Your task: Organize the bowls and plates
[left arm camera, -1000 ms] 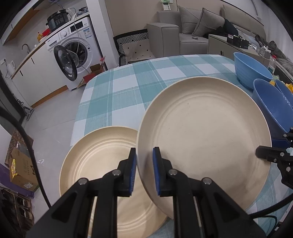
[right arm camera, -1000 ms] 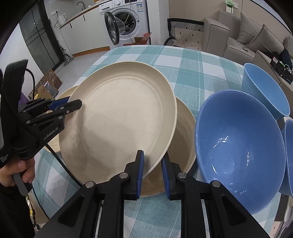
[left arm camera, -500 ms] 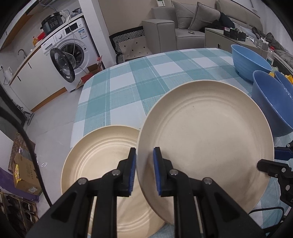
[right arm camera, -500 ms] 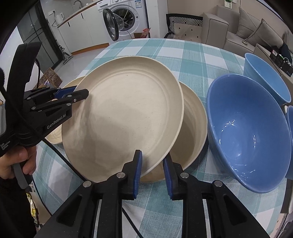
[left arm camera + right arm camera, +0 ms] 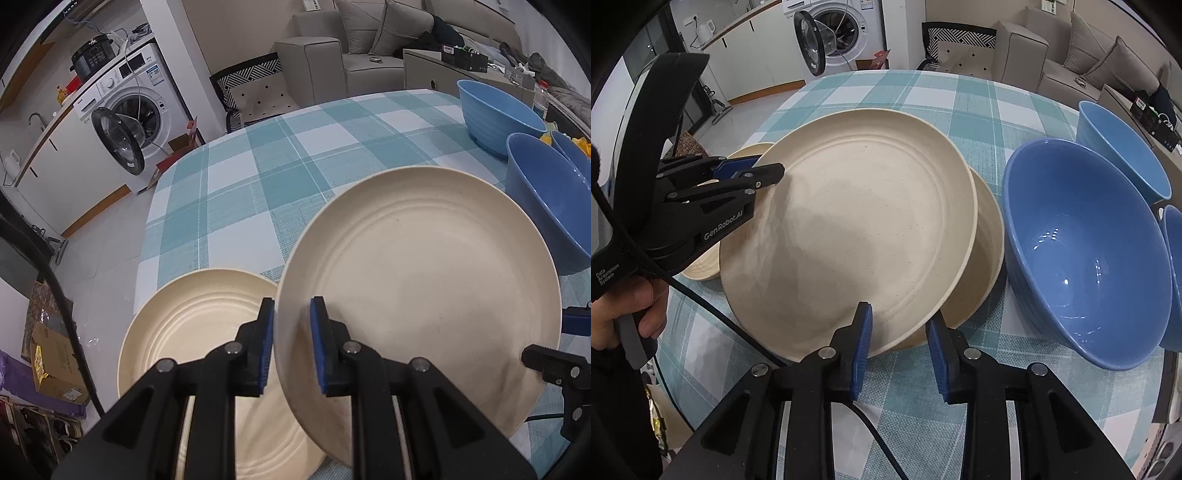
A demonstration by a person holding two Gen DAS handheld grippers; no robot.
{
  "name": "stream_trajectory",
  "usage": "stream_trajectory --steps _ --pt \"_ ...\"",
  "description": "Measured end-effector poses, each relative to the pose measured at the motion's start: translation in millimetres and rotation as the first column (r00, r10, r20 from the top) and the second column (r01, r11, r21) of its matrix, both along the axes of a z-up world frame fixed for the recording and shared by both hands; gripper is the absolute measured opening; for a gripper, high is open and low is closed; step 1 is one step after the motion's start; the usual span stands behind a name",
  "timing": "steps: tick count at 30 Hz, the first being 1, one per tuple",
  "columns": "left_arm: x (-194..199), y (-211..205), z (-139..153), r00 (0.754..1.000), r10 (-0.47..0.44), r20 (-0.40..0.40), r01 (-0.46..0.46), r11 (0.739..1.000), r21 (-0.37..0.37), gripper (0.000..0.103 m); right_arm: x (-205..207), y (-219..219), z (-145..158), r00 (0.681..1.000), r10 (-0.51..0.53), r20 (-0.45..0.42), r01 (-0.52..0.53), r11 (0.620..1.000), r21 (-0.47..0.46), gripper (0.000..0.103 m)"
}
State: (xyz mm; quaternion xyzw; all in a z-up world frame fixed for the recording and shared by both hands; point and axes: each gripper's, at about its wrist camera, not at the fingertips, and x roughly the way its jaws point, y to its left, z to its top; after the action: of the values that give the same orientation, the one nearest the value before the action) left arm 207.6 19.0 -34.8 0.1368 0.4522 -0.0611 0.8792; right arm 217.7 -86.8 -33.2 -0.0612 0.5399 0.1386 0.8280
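Left tongs [image 5: 291, 345] pinch the rim of a top cream plate [image 5: 857, 229], round, matte, with faint concentric ridges. Right tongs [image 5: 899, 354] have just been opening; their blue pads stand clear of that plate's near edge, rim between them. Three cream plates counted: the top one tilted over a second cream plate [image 5: 988, 251], a third cream plate [image 5: 192, 332] beside on the worktop [image 5: 258, 192], teal-and-white checked cloth. Three blue bowls: a glossy deep large bowl [image 5: 1086, 258], a far bowl [image 5: 1119, 155], an edge bowl [image 5: 1174, 273] mostly cut off.
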Motion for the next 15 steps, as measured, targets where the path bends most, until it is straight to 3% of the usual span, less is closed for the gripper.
stream_trajectory --steps 15 --pt "17 -27 -4 0.999 -0.049 0.0 0.049 0.998 0.031 0.017 5 -12 -5 0.999 -0.041 -0.025 0.041 0.999 -0.004 0.033"
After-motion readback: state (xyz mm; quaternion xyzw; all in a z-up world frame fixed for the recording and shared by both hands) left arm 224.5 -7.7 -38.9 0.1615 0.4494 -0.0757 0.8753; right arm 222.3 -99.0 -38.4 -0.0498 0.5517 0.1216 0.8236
